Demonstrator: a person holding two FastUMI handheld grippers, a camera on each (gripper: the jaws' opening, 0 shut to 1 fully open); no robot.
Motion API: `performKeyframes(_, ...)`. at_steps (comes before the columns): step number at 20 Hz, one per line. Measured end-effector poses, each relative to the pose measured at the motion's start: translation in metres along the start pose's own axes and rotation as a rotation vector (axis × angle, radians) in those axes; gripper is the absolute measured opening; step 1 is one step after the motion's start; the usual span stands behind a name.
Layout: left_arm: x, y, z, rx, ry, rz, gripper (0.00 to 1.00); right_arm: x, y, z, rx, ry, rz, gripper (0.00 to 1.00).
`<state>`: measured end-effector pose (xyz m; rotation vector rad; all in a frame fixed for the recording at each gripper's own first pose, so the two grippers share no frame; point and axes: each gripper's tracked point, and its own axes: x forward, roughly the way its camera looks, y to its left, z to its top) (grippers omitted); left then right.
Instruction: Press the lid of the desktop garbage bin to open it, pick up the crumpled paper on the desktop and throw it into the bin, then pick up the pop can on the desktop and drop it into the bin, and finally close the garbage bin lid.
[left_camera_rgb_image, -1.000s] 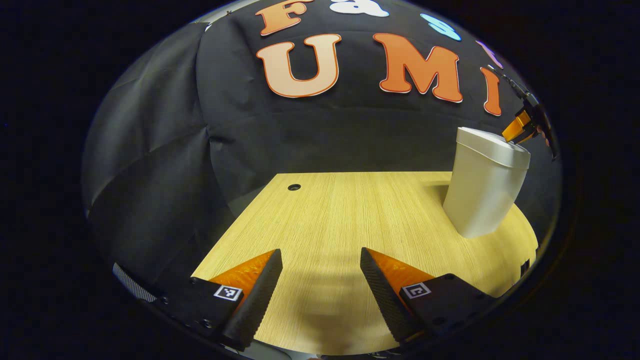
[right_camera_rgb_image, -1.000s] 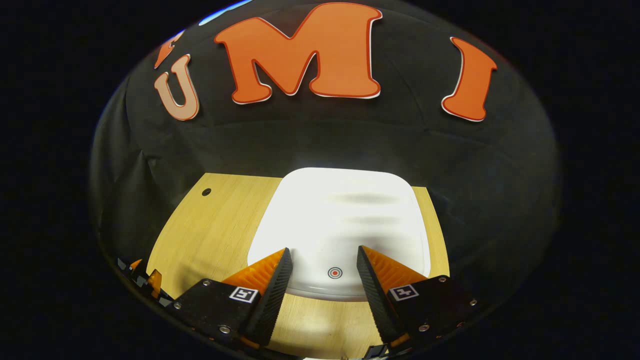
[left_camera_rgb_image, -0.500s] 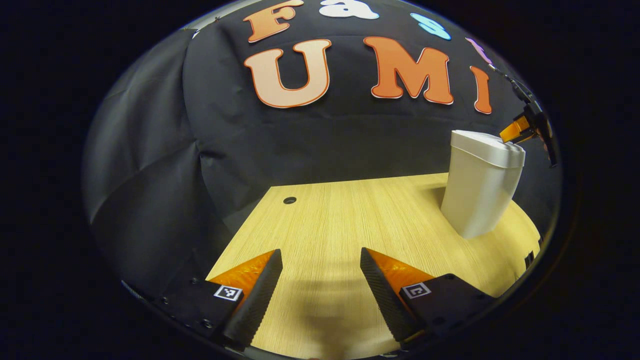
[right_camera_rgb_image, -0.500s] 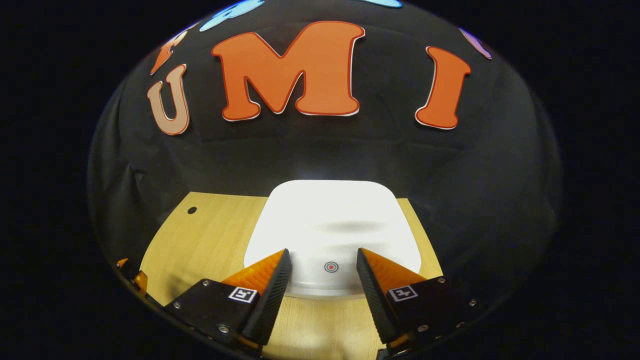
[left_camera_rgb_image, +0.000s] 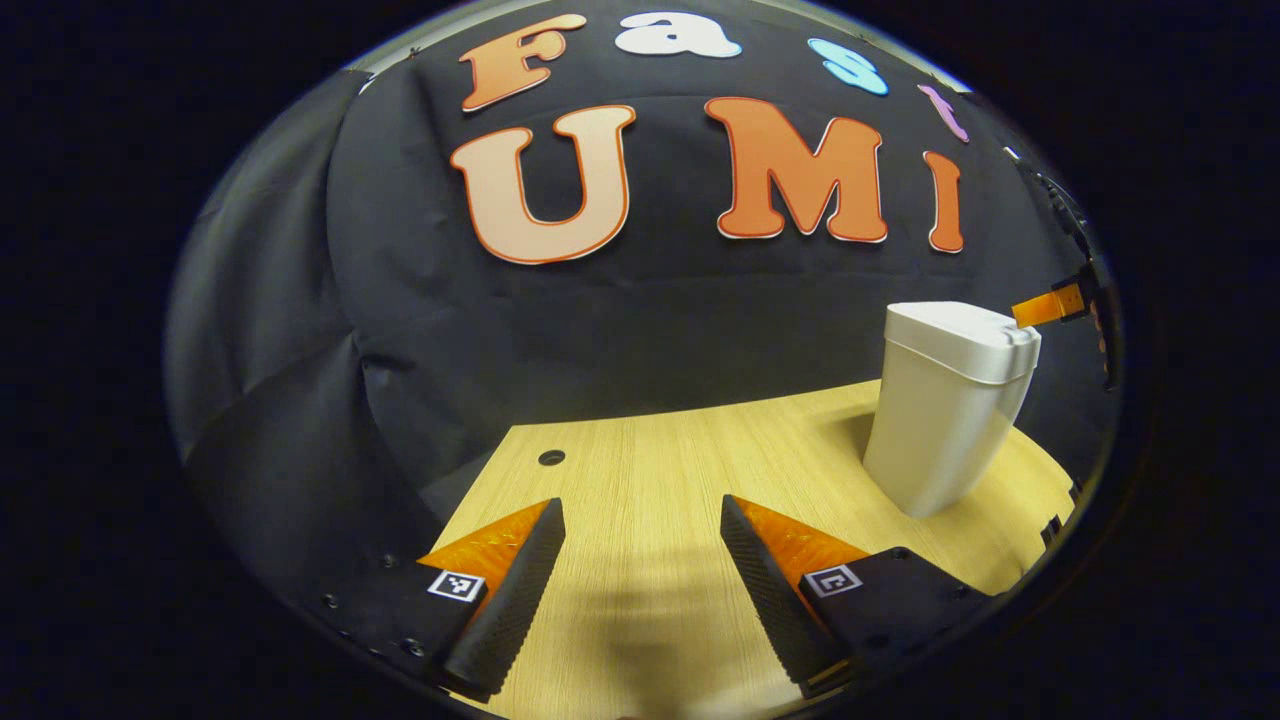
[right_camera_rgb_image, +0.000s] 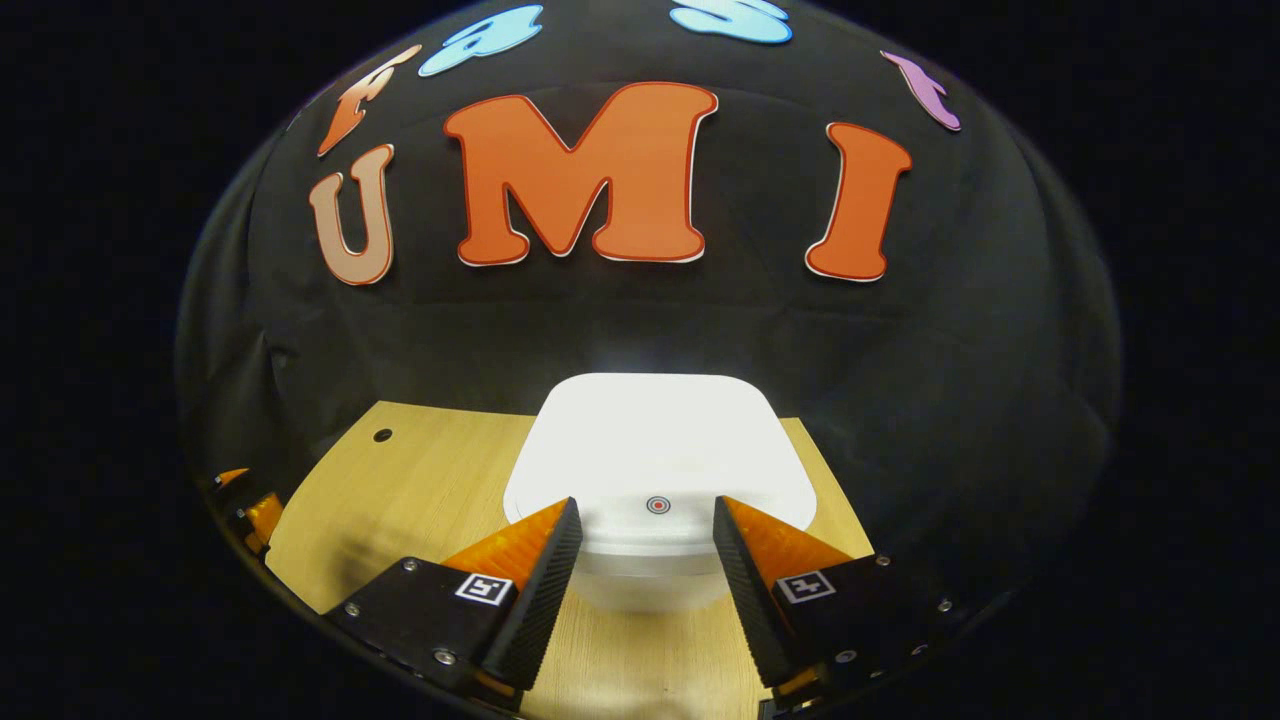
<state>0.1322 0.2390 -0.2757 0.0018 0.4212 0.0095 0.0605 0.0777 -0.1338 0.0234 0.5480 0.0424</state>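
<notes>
1. Over the last second my right gripper (right_camera_rgb_image: 640, 545) has drawn back and levelled off: the white garbage bin (right_camera_rgb_image: 655, 590) now shows its front wall below the lid (right_camera_rgb_image: 655, 450), where before I looked down onto the lid top alone.
2. The lid lies flat and shut; the small ring mark (right_camera_rgb_image: 657, 505) on its front edge sits between my spread right fingers, which hold nothing. I judge the closing press done or the hand backing away from it.
3. My left gripper (left_camera_rgb_image: 640, 590) hovers low over the wooden desktop (left_camera_rgb_image: 650, 470), fingers apart and empty; its view has tilted up toward the wall.
4. In the left gripper view the bin stands at the desktop's far right, near the rounded edge.
5. I find no crumpled paper or pop can on the visible desktop.
6. Open board lies between the left gripper and the bin; a cable hole (left_camera_rgb_image: 551, 457) sits near the back left edge.
</notes>
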Motion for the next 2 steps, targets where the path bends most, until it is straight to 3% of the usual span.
performKeyframes(2,0.0058,-0.0018,0.0099,0.013,-0.042,-0.016,1.00,-0.0051,0.0061,0.0049,0.001,-0.047,0.008,0.81)
